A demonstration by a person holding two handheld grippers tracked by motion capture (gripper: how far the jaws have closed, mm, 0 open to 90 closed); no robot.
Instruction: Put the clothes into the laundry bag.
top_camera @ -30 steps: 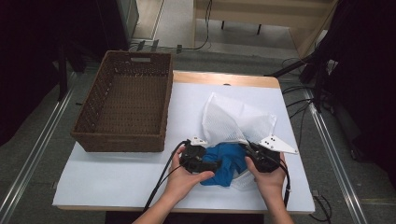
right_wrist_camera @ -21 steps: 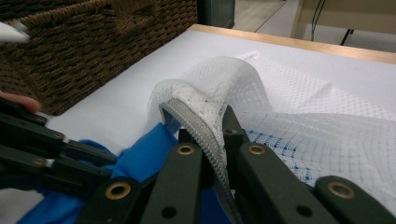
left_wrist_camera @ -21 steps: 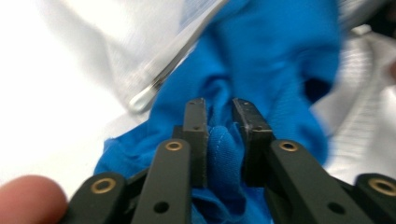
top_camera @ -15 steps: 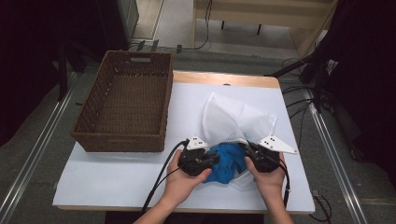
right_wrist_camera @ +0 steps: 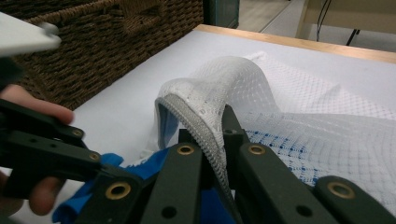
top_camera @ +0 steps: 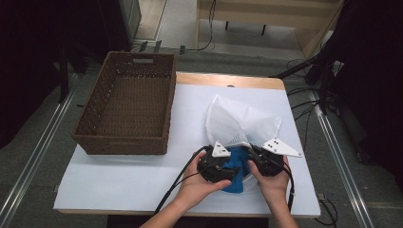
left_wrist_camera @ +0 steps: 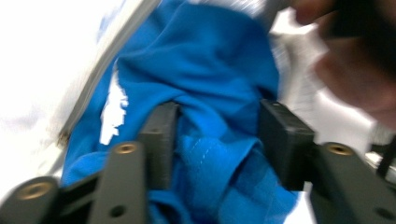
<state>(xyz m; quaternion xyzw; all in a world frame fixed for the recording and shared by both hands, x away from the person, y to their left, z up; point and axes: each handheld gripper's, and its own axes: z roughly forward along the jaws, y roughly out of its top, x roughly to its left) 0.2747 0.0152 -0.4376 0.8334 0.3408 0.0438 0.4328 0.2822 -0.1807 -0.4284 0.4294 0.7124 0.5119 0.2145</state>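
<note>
Blue cloth [left_wrist_camera: 205, 84] at mesh bag's [top_camera: 242, 124] mouth, near surface [top_camera: 138, 175] front edge | left tool [left_wrist_camera: 217, 140] just reopened, astride cloth | right tool [right_wrist_camera: 212, 140] clamps bag rim | basket [top_camera: 128, 111] well apart.

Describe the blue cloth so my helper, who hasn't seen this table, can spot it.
On the white table, look right of the basket, at the near edge by the person's hands. The blue cloth sits at the mouth of the mesh bag, the one vivid blue thing among white.

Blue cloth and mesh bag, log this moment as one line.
left gripper: jaws just opening, astride blue cloth | right gripper: shut on mesh bag rim | wicker basket: empty
</note>
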